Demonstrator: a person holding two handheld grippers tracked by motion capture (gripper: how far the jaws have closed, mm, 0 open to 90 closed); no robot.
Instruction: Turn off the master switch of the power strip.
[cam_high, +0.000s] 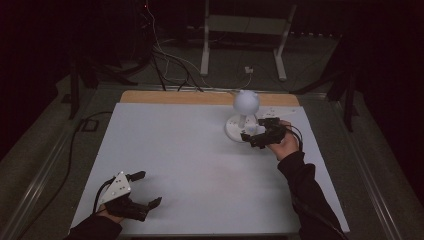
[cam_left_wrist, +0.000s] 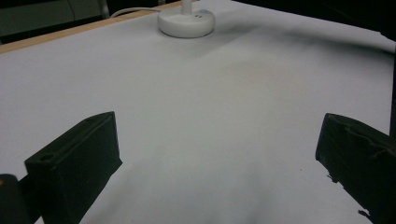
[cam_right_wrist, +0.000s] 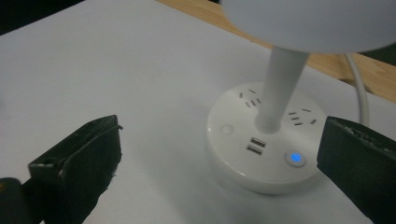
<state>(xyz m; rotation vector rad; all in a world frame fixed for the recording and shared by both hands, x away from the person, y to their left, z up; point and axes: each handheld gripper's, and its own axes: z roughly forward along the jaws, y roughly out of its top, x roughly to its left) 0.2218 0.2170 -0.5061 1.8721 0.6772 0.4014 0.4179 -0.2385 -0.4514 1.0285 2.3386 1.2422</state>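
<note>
Jaws spread wide on the right gripper (cam_high: 253, 134), just beside the lamp (cam_high: 243, 114) at the desk's (cam_high: 190, 165) far right w/ its blue-lit button (cam_right_wrist: 295, 158) near one jaw — approx. press it gently w/ one tip; left gripper (cam_high: 144, 190), also spread, idles near the front-left edge.

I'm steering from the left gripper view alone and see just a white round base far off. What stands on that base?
Observer: A white stem rises from the lamp base to a round white shade.
Operator: Where is the right gripper?
Observer: The right gripper is at the base, jaws open.
Operator: Anything lit on the base?
Observer: Yes, a blue-lit button glows on its top, beside two USB ports.
</note>
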